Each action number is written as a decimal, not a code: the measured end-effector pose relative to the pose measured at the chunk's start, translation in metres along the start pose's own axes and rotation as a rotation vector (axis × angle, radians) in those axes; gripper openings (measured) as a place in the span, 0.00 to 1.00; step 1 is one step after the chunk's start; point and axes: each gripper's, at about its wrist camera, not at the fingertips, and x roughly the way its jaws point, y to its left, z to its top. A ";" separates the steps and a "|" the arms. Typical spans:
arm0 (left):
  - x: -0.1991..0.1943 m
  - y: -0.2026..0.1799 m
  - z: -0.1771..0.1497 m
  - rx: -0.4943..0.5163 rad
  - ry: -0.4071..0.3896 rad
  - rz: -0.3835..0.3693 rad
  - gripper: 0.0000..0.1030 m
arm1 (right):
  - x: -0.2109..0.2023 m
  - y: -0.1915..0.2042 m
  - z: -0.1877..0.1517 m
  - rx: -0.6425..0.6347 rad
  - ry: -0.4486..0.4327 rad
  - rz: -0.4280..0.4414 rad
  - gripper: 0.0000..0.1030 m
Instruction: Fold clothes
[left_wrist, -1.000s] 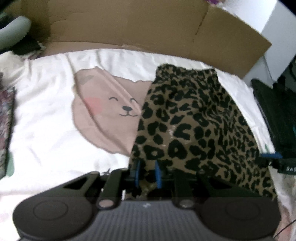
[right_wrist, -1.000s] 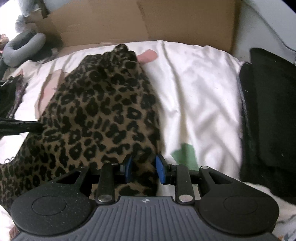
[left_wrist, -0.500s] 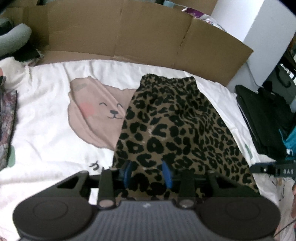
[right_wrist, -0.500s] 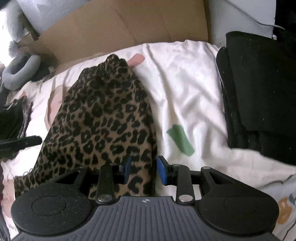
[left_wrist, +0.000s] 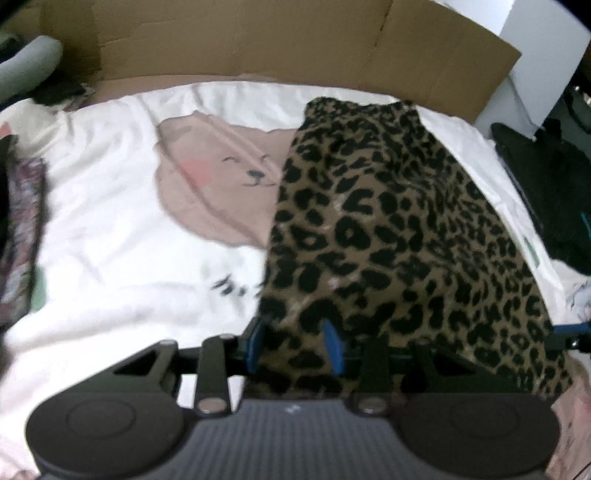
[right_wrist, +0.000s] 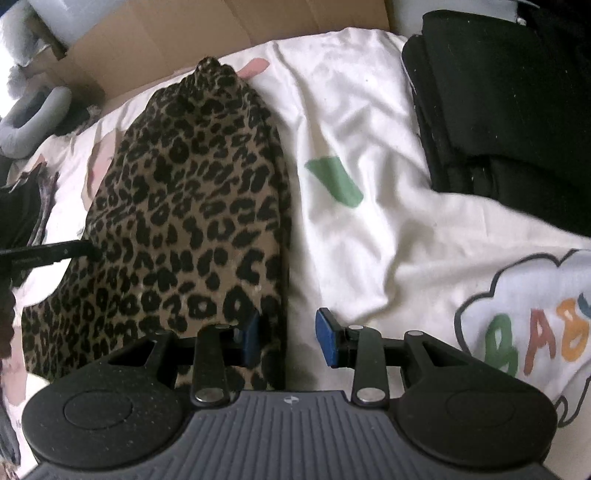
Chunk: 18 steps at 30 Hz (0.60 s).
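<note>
My left hand-held gripper (left_wrist: 293, 345) had just been opening, jaws apart astride the leopard-print garment's (left_wrist: 388, 236) near corner; my right hand-held gripper (right_wrist: 288, 338) stood parted at its lower-centre edge on the bed sheet (right_wrist: 369, 240)

A white bedsheet (left_wrist: 110, 229) printed with a pink bear face (left_wrist: 221, 177), a green patch (right_wrist: 334, 179) and colourful letters (right_wrist: 535, 343) lies before a cardboard sheet (left_wrist: 258, 40), with a grey neck pillow (right_wrist: 33, 118) far left.
</note>
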 end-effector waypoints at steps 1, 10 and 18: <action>-0.004 0.002 -0.004 0.005 0.006 0.015 0.38 | -0.001 0.000 -0.001 0.000 0.003 0.005 0.38; -0.055 0.042 -0.047 -0.068 0.060 0.090 0.39 | -0.004 -0.008 -0.020 0.048 0.072 0.075 0.34; -0.084 0.082 -0.091 -0.192 0.096 0.107 0.43 | -0.001 -0.029 -0.034 0.172 0.087 0.188 0.34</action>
